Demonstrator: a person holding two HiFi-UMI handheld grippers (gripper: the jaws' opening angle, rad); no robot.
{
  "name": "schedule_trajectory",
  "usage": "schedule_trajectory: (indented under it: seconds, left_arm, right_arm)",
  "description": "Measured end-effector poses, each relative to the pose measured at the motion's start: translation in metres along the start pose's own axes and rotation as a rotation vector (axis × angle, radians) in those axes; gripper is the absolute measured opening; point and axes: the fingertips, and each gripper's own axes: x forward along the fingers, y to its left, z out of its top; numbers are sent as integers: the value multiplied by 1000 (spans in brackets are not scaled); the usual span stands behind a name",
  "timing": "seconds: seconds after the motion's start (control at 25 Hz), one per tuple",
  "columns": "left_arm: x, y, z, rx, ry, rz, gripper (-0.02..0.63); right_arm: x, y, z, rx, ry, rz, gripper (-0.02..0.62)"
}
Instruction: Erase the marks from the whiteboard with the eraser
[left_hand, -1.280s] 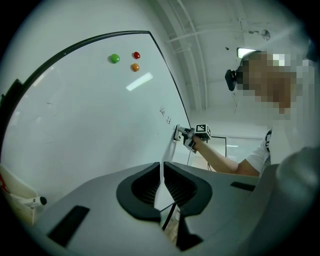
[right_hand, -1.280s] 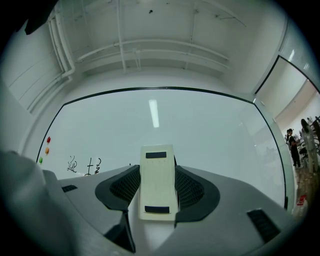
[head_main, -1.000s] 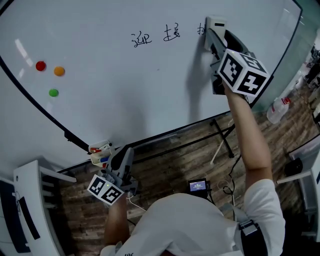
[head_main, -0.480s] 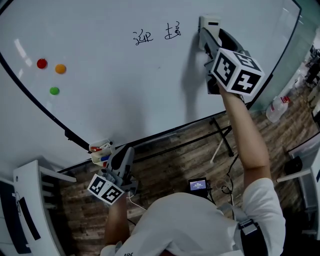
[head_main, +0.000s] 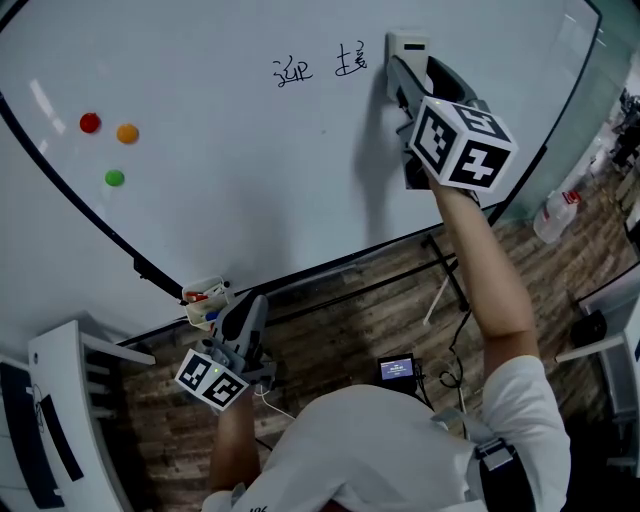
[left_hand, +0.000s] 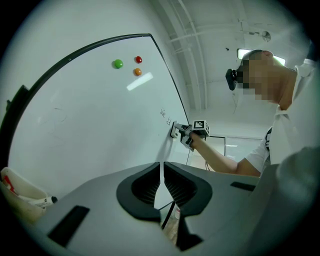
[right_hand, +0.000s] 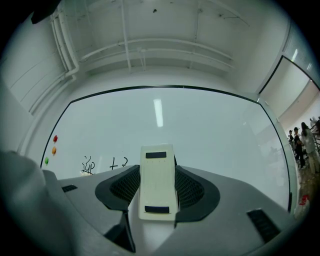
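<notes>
A white eraser (head_main: 404, 52) (right_hand: 158, 182) is pressed flat on the whiteboard (head_main: 220, 160), with my right gripper (head_main: 400, 75) shut on it. Two handwritten black marks (head_main: 320, 66) (right_hand: 104, 164) remain just left of the eraser. My left gripper (head_main: 240, 325) hangs low below the board's bottom edge, its jaws shut with nothing between them (left_hand: 161, 182). In the left gripper view the eraser (left_hand: 174, 131) and right gripper (left_hand: 192, 134) appear far off on the board.
Red (head_main: 90, 122), orange (head_main: 127, 132) and green (head_main: 115, 178) magnets stick at the board's left. A small tray with markers (head_main: 203, 300) hangs on the lower frame. A white chair (head_main: 70, 420) stands left; a bottle (head_main: 556, 218) and a small screen (head_main: 397, 370) sit on the wooden floor.
My right gripper has slid the eraser leftward along the board; the rightmost mark is gone and two remain. The left gripper has stayed put.
</notes>
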Motion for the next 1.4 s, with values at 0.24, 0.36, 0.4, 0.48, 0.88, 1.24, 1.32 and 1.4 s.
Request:
schedule_trajectory:
  seconds: [0.24, 0.36, 0.4, 0.48, 0.88, 1.24, 1.32, 1.4]
  left_arm:
    - [-6, 3, 0, -5, -1, 2, 14]
    - [-8, 3, 0, -5, -1, 0, 15]
    - [-9, 3, 1, -5, -1, 0, 14]
    - [-10, 3, 1, -5, -3, 0, 15]
    - [-17, 6, 3, -9, -15, 2, 15]
    - [-22, 7, 4, -17, -19, 1, 14]
    - [-23, 8, 4, -18, -20, 1, 14]
    - [-23, 8, 4, -19, -19, 0, 15]
  right_arm:
    - [0, 9, -1, 9, 1, -3, 239]
    - [0, 16, -1, 12, 2, 3, 239]
    - [0, 19, -1, 13, 2, 5, 239]
    - [-1, 23, 0, 16, 0, 8, 239]
    - [1, 43, -1, 30, 4, 15, 239]
    - [2, 73, -2, 3, 6, 43, 239]
    - [3, 75, -2, 4, 5, 43, 239]
    - [3, 76, -2, 5, 5, 42, 239]
